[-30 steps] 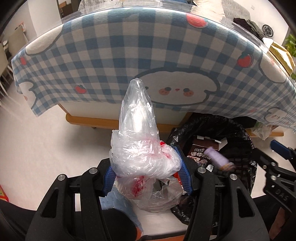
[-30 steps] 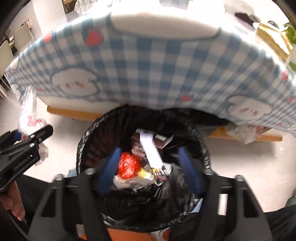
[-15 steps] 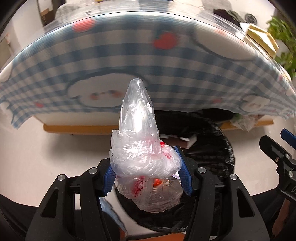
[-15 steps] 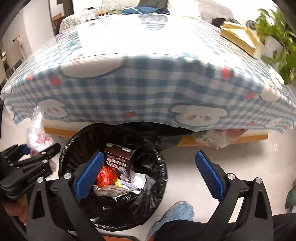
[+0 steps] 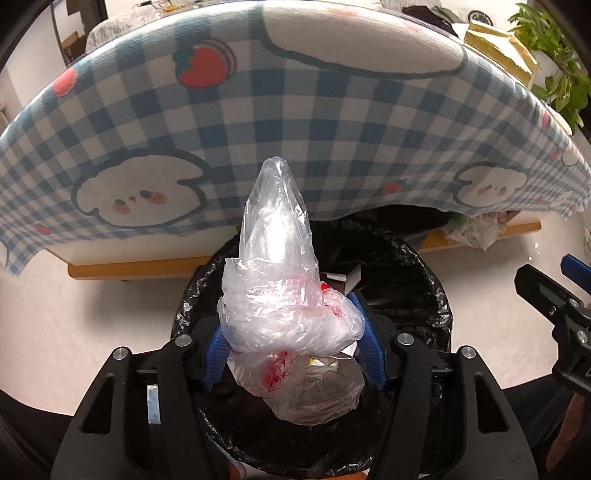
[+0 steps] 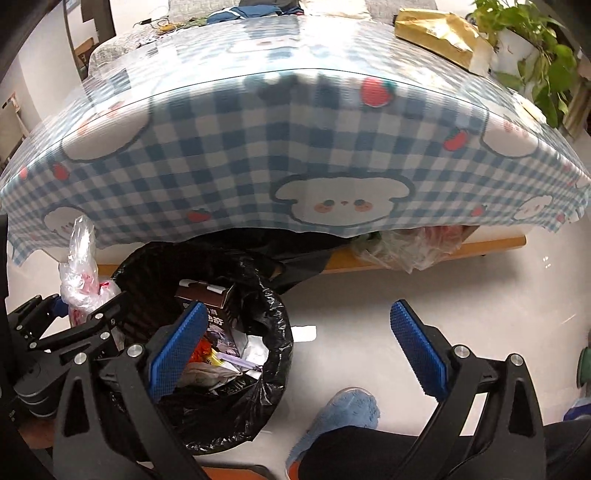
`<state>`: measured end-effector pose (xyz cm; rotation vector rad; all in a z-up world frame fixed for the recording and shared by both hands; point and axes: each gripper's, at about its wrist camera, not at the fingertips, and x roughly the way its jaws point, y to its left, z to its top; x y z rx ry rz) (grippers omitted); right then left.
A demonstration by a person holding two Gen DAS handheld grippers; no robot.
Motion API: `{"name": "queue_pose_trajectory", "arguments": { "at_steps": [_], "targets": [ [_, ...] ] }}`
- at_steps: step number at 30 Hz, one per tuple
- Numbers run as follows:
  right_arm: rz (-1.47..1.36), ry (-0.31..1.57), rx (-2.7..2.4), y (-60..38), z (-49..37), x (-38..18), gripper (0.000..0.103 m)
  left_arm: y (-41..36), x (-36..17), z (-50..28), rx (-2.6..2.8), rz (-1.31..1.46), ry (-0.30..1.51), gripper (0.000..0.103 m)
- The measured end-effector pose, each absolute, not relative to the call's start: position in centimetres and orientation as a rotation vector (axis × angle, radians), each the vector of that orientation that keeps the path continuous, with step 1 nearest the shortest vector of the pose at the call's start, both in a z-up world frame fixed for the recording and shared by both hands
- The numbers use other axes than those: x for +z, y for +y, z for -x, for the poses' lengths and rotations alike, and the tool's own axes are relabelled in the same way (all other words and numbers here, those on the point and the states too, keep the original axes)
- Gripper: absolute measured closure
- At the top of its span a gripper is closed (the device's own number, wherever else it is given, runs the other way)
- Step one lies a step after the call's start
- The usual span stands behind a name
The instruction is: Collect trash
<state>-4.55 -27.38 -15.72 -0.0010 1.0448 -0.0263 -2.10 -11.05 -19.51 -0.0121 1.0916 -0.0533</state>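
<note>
My left gripper (image 5: 291, 328) holds a crumpled clear plastic bag (image 5: 280, 295) with red print, right above the black-lined trash bin (image 5: 424, 280). Its jaws are opening, though the blue pads still touch both sides of the bag. The bag's twisted end points up. In the right wrist view the same bag (image 6: 83, 266) hangs at the left rim of the bin (image 6: 275, 310). Inside the bin lie a brown carton (image 6: 207, 295) and wrappers. My right gripper (image 6: 298, 306) is open and empty, its left finger over the bin and its right finger over the floor.
A low table with a blue checked cloth (image 6: 258, 147) overhangs the bin's far side. A padded envelope (image 6: 436, 33) and a potted plant (image 6: 535, 48) are at the table's far right. Plastic bags (image 6: 406, 243) lie under the table. A person's blue slipper (image 6: 340, 413) is on the floor.
Both grippers shifted right. The left one, with the bag, went from beside the bin to over its mouth. The right one opened wide and slid partly off the bin.
</note>
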Motion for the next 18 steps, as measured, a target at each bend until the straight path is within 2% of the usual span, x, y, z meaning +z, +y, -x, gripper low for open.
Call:
{"name": "queue_pose_trajectory", "arguments": {
  "at_steps": [4, 10, 18],
  "targets": [
    [-0.015, 1.054, -0.040, -27.6, 4.4, -15.6, 0.008, -10.4, -18.1, 2.5, -0.038, -0.004, 1.051, 0.020],
    [-0.020, 1.018, -0.023, -26.8, 4.8, -13.4, 0.008, -7.7, -14.1, 3.7, -0.014, 0.039, 0.983, 0.006],
    [0.002, 0.874, 0.037, -23.9, 7.7, -6.6, 0.008, -5.6, -6.1, 7.1, -0.016, 0.036, 0.823, 0.006]
  ]
}}
